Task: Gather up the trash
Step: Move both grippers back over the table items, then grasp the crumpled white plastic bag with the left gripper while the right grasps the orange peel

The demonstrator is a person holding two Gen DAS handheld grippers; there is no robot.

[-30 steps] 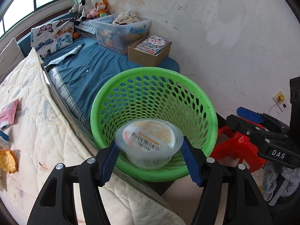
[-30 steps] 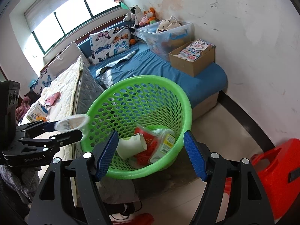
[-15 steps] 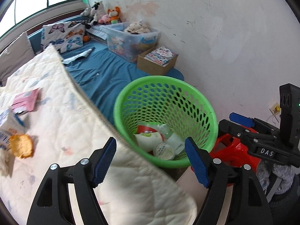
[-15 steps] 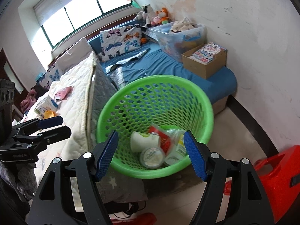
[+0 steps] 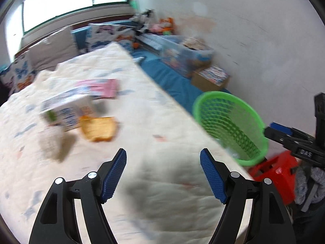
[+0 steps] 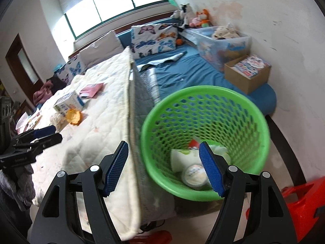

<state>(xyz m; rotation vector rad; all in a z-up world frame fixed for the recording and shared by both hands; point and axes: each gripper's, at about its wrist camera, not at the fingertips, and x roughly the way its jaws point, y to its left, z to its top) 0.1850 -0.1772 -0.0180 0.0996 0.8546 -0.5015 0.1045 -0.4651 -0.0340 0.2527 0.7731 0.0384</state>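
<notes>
Window (image 6: 113,6): wide, bright daylight, at 11 o'clock.
Walls (image 6: 274,16): white, with stains and scuffs, at 2 o'clock.
Bed (image 6: 105,93): cream quilted cover, at 9 o'clock.
Low mattress (image 6: 193,73): blue sheet, butterfly pillows (image 6: 154,38) behind it.
Door (image 6: 22,61): brown, at 9 o'clock.

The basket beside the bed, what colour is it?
Bright green, with a perforated wall: the basket shows best in the right wrist view.

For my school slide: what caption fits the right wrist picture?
Open tongs over a green basket holding trash beside the bed.
</notes>
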